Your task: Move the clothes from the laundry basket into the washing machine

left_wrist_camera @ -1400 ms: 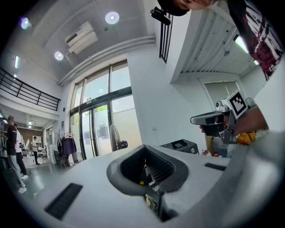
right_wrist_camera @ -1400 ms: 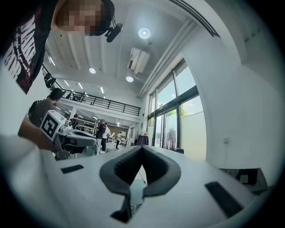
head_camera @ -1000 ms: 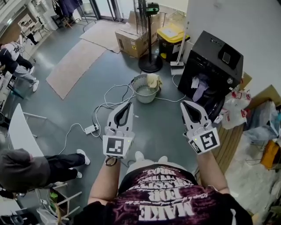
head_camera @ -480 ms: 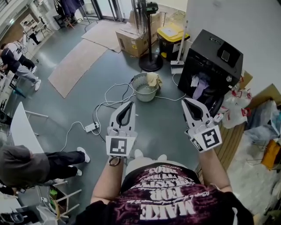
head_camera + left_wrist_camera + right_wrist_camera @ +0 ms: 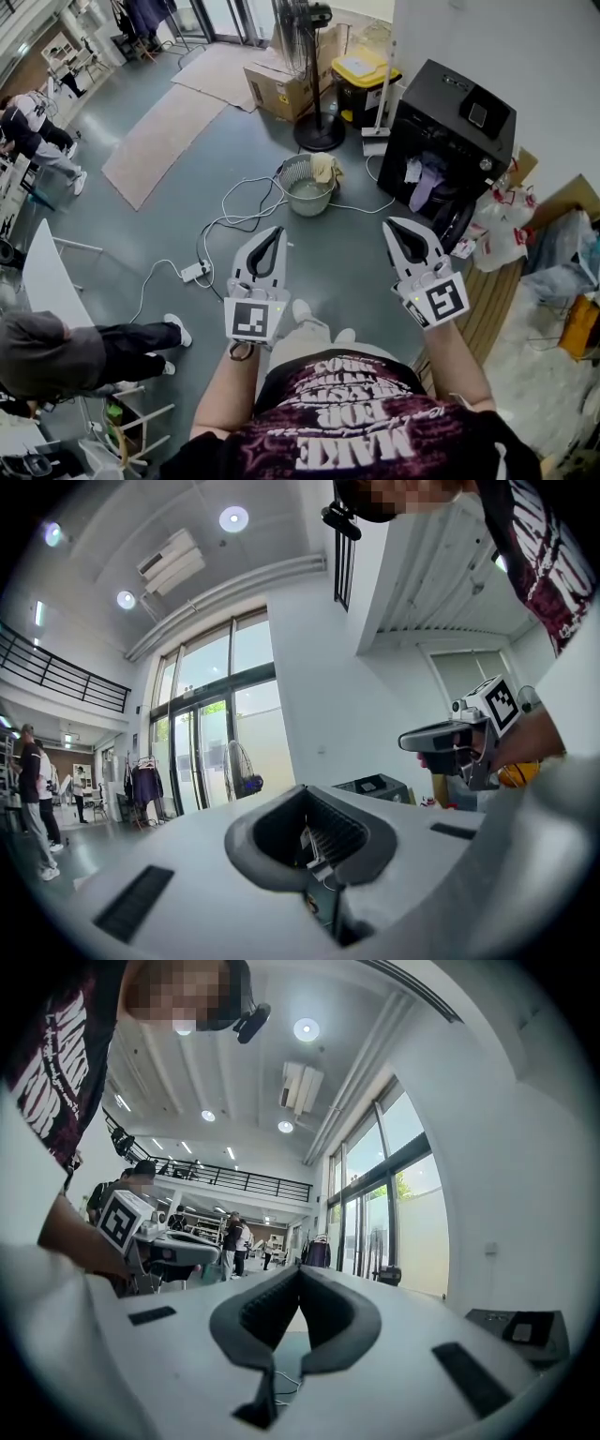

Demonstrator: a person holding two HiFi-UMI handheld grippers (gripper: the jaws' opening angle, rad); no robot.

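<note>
The round grey laundry basket stands on the floor ahead, with a yellowish cloth draped over its far rim. To the right is the black washing machine. Its front is open and clothes hang out of the opening. My left gripper and right gripper are held level side by side in front of me. Both are shut and empty, well short of the basket. In the left gripper view the jaws are closed, and the right gripper shows beside them. The right gripper view shows closed jaws too.
Cables and a power strip trail across the floor between me and the basket. A fan stand, a cardboard box and a yellow-lidded bin stand behind it. Plastic bags lie right of the washer. A seated person is at the left.
Both grippers have slid a little lower in the head view, still shut and empty. One of my shoes now shows further forward below the left gripper.
</note>
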